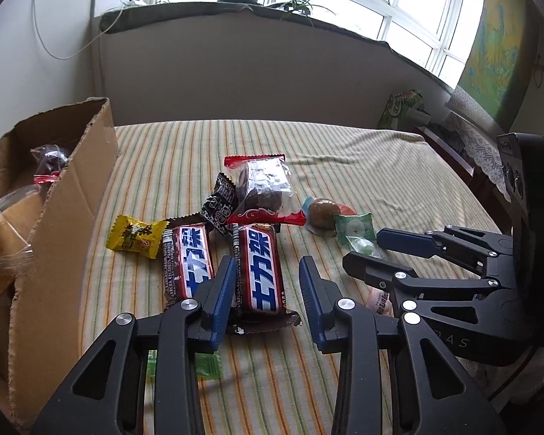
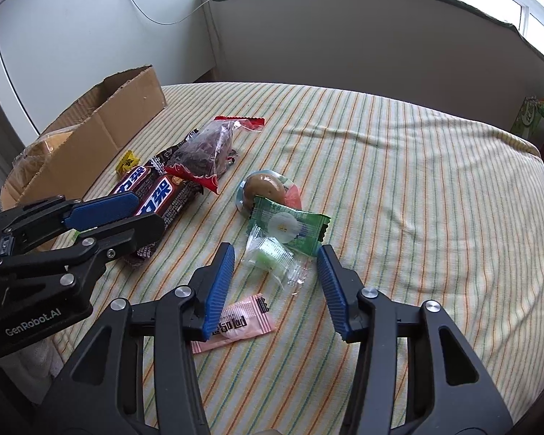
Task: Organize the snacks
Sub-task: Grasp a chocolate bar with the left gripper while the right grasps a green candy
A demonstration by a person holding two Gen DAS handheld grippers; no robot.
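Striped bedding [image 1: 344, 152] is strewn with unsorted snacks: nearest, the left gripper [image 1: 266, 275] is narrowed astride, not gripping, a brown chocolate bar [image 1: 259, 272], the right gripper [image 2: 275, 264] is parted around a clear green candy [image 2: 270, 253], and farther off only a few packets are seen inside the torn cardboard box [image 1: 72, 195].

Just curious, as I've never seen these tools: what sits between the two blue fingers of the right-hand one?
In the right wrist view, a small clear packet with a green sweet lies between the right gripper's open fingers, untouched, on the striped cloth.
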